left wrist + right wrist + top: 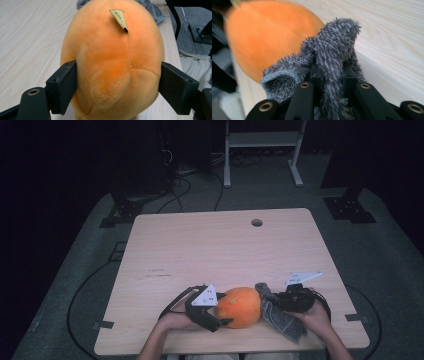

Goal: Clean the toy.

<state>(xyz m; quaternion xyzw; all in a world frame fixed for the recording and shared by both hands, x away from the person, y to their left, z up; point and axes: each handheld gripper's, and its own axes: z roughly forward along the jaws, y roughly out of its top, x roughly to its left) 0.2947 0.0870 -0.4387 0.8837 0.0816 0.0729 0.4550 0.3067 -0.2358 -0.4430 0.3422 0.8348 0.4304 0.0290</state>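
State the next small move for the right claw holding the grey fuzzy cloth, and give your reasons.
Probably ease the right claw toward the orange plush toy so the grey fuzzy cloth lies against it. The left claw already grips the toy from both sides, steadying it on the table, and the cloth is pinched between the right jaws, right beside the toy.

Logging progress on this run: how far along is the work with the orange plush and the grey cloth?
Done: both things are gripped. The left gripper clamps the round orange plush toy at its sides; the right gripper pinches the fuzzy grey cloth. In hand: the cloth held right beside the toy. Left: the cloth hangs bunched, covering none of the toy.
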